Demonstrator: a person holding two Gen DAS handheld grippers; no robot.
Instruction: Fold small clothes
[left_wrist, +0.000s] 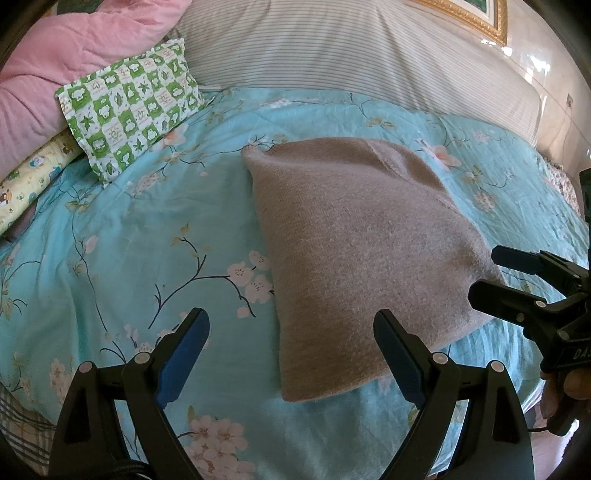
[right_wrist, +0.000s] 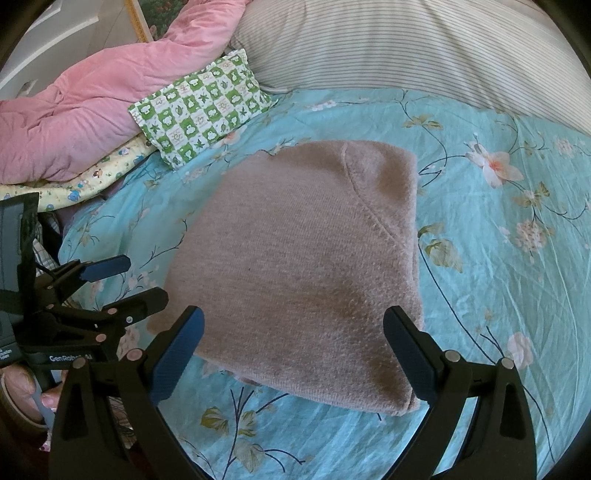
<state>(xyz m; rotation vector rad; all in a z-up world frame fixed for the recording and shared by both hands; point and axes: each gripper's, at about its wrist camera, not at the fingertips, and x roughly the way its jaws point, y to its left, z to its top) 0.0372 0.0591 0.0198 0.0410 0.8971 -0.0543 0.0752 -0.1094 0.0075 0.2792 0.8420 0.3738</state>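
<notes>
the sweater (right_wrist: 303, 266) lay folded mid-bed (right_wrist: 498, 295), likely finished, with the left gripper (left_wrist: 291, 354) and right gripper (right_wrist: 293, 350) both wide and empty.

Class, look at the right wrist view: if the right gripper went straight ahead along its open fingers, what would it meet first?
Most likely the folded brown sweater, which lies directly ahead of the right gripper on the floral bedsheet; exact depth is unclear.
</notes>
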